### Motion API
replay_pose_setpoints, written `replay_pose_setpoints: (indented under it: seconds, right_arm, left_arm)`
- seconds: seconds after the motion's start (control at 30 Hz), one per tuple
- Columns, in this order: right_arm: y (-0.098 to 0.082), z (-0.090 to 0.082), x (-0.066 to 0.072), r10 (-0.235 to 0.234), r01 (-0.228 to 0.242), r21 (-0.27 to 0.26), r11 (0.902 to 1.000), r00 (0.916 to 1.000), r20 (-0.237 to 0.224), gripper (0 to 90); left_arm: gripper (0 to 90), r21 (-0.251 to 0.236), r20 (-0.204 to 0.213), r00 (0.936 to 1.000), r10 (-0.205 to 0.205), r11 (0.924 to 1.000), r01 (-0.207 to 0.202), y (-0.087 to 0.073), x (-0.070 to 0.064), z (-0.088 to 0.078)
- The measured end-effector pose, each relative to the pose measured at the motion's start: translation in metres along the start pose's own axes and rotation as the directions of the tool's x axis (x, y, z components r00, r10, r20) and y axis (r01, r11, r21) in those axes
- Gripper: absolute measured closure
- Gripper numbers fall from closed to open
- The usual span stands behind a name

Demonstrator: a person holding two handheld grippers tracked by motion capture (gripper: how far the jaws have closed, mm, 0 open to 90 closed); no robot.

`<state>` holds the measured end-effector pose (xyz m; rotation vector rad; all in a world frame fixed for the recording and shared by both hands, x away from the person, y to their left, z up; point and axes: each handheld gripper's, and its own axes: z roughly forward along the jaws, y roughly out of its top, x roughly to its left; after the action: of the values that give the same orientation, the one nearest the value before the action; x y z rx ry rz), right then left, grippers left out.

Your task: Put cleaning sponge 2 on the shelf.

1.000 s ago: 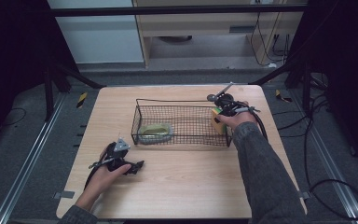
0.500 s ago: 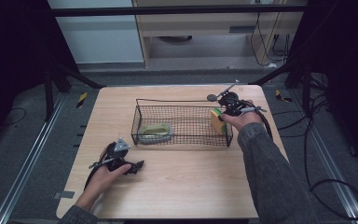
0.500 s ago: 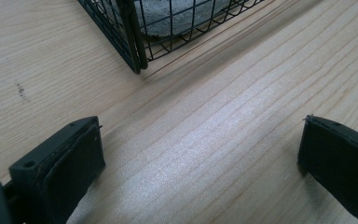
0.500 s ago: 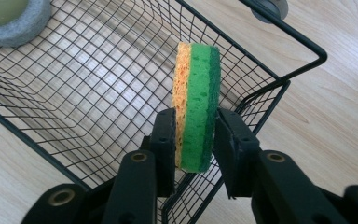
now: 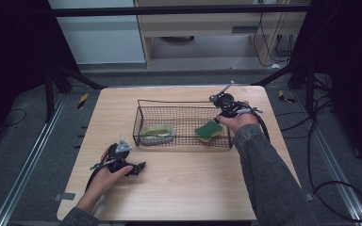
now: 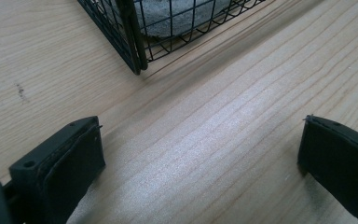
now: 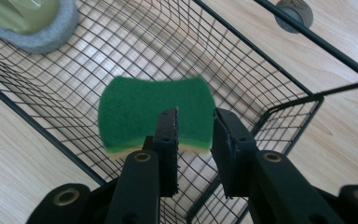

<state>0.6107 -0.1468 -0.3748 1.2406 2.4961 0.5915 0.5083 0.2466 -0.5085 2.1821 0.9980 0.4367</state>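
A green scouring sponge [image 7: 144,109] with a yellow underside shows blurred over the right end of the black wire basket [image 5: 184,101], just beyond my right gripper's tips. In the high view the sponge [image 5: 209,128] is inside the basket, left of the hand. My right gripper [image 7: 196,113] has its jaws nearly together with nothing pinched between the pads; it hovers at the basket's right end [image 5: 220,117]. My left gripper [image 5: 139,167] rests on the table in front of the basket's left corner. Its jaws [image 6: 200,135] stand wide open over bare wood.
A grey-rimmed pad with an olive-green top [image 5: 156,133] lies in the basket's left half [image 7: 28,18]. The basket's corner [image 6: 130,37] is close ahead of the left gripper. A small grey disc [image 7: 293,11] sits on the table behind the basket. Cables trail off the table's right side.
The right hand has lifted slightly and shifted back at the basket's right end. The green sponge has gone from beside the hand leftward into the basket. The left hand has not moved.
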Motion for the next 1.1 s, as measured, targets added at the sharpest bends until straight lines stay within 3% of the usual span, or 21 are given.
replay_pose_setpoints:
  seconds: [0.17,0.3,0.37,0.43,0.47,0.53,0.63,0.7,0.73,0.8,0.93,1.07,1.1]
  right_arm:
    - [-0.001,-0.004,0.004,-0.002,0.002,-0.026,0.9997,1.0000,-0.008,62.6]
    - [-0.007,-0.011,0.004,0.028,-0.028,-0.071,0.9971,0.9996,-0.005,52.4]
    - [-0.011,-0.015,0.004,0.047,-0.047,-0.118,0.9919,0.9989,-0.004,41.2]
    - [-0.012,-0.017,0.004,0.053,-0.053,-0.137,0.9892,0.9986,-0.001,36.6]
    - [-0.016,-0.020,0.005,0.055,-0.054,-0.166,0.9846,0.9985,0.003,29.1]
    - [-0.018,-0.021,0.005,0.055,-0.053,-0.179,0.9825,0.9985,0.004,25.0]
    - [-0.029,-0.027,0.006,0.072,-0.064,-0.242,0.9682,0.9972,0.021,11.5]
    - [-0.033,-0.029,0.005,0.071,-0.062,-0.254,0.9651,0.9970,0.030,9.6]
    - [-0.042,-0.032,0.005,0.088,-0.072,-0.278,0.9580,0.9951,0.045,7.7]
    - [-0.045,-0.034,0.005,0.093,-0.075,-0.285,0.9557,0.9943,0.051,7.7]
    - [-0.064,-0.042,0.002,0.116,-0.084,-0.325,0.9419,0.9900,0.080,8.8]
    - [-0.090,-0.053,-0.005,0.157,-0.108,-0.381,0.9183,0.9822,0.102,10.5]
    - [-0.096,-0.054,-0.005,0.159,-0.108,-0.385,0.9165,0.9821,0.101,10.4]
  left_arm:
    - [0.0,-0.002,-0.001,1.0000,-0.001,1.0000,0.001,0.000,0.000,0.000]
    - [0.0,-0.002,-0.002,1.0000,-0.001,1.0000,0.001,0.000,0.000,0.000]
    - [0.0,-0.004,-0.002,1.0000,-0.002,1.0000,0.002,0.000,0.000,0.000]
    - [0.0,-0.003,-0.003,1.0000,-0.002,1.0000,0.002,0.000,0.000,0.000]
    - [0.0,-0.003,-0.003,1.0000,-0.003,1.0000,0.003,0.000,0.000,0.001]
    - [0.0,-0.003,-0.003,1.0000,-0.003,1.0000,0.003,0.000,0.000,0.001]
    - [0.0,-0.002,-0.003,1.0000,-0.001,1.0000,0.001,0.000,0.000,0.000]
    - [0.0,-0.002,-0.002,1.0000,-0.001,1.0000,0.001,0.000,0.000,0.000]
    - [0.0,-0.002,-0.002,1.0000,-0.001,1.0000,0.001,0.000,0.000,0.000]
    - [0.0,-0.002,-0.002,1.0000,-0.001,1.0000,0.001,0.000,0.000,0.000]
    - [0.0,-0.002,-0.004,1.0000,-0.002,1.0000,0.002,0.000,-0.001,0.000]
    - [0.0,-0.002,-0.004,1.0000,-0.002,1.0000,0.002,0.000,-0.001,0.000]
    - [0.0,-0.002,-0.004,1.0000,-0.002,1.0000,0.002,0.000,-0.001,0.000]
